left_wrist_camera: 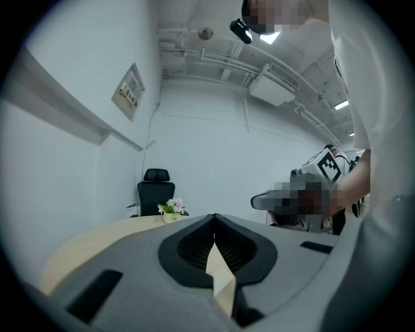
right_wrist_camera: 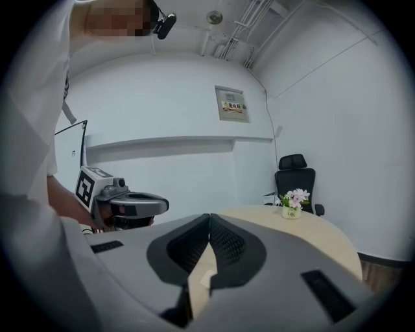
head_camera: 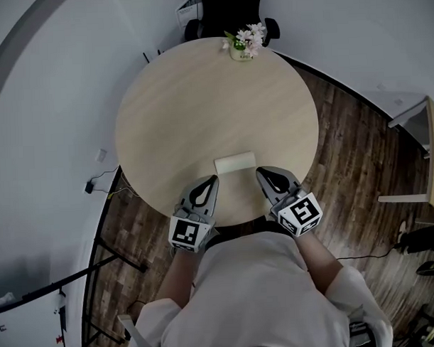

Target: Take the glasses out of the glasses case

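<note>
The glasses case is a pale, closed, oblong box lying on the round wooden table near its front edge. My left gripper sits just left of the case, its jaws together with nothing between them. My right gripper sits just right of the case, also shut and empty. Both point toward the case from the table's near edge. In the left gripper view the left gripper has its tips meeting over the tabletop. The right gripper looks the same in its own view. No glasses are visible.
A small pot of pink flowers stands at the table's far edge, with a black office chair behind it. Dark wooden floor surrounds the table. A second desk stands at the right, and cables lie on the floor at the left.
</note>
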A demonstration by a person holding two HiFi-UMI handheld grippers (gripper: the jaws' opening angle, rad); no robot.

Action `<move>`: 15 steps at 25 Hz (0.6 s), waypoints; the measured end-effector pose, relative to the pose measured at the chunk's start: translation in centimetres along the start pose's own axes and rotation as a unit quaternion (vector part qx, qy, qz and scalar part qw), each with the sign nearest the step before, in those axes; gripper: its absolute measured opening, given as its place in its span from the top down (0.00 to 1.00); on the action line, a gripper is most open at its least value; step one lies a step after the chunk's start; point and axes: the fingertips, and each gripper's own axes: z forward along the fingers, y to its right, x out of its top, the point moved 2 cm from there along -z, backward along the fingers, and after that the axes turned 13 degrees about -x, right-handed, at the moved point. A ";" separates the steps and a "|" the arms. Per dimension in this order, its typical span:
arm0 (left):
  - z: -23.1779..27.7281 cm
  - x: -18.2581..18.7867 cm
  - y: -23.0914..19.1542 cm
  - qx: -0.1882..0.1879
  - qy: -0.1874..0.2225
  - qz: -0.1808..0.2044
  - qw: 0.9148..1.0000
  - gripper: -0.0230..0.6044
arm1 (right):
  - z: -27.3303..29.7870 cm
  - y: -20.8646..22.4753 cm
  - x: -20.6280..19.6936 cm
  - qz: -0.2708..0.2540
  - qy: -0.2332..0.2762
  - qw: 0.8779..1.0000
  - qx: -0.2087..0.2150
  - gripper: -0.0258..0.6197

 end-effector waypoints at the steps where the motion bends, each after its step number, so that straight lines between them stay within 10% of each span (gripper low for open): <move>1: 0.0 -0.3 -0.2 -0.009 -0.004 0.001 1.000 0.96 | 0.2 -0.1 -0.2 -0.004 -0.003 1.000 -0.004 0.94; 15: 1.6 -6.0 -2.4 0.022 -0.064 -0.071 0.995 0.96 | 3.4 1.6 -5.1 -0.007 -0.067 0.998 0.003 0.94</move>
